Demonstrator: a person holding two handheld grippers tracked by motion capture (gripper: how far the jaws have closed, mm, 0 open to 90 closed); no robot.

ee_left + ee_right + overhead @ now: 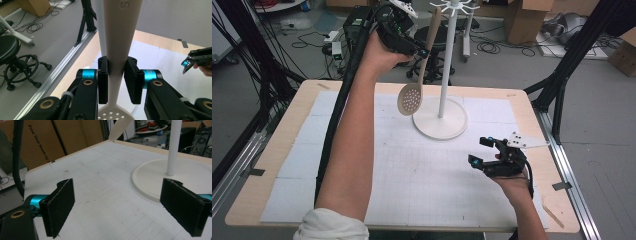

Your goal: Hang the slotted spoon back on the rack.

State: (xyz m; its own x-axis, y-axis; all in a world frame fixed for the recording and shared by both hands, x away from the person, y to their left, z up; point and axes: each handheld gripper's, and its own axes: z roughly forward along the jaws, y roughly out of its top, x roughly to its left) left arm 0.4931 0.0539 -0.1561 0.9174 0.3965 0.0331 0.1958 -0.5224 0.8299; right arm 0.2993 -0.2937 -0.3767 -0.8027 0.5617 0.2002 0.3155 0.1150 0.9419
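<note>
Here the left gripper [117, 81] clamps the beige plastic slotted spoon [411, 98] mid-handle (light, stiff, smooth); the right gripper [488, 150] stands open.

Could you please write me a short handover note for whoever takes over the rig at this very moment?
Left gripper: shut on the handle of the beige plastic slotted spoon, held raised over the far side of the table, bowl hanging down, handle up beside the pole of the white hook stand.
Right gripper: open, nothing between its jaws, low over the white gridded mat near the stand's round base.
Done: spoon picked up and lifted to the stand.
Left: by the look of it, hang the spoon on one of the hooks at the top, then let go. No hook is engaged yet as far as I can tell.
</note>
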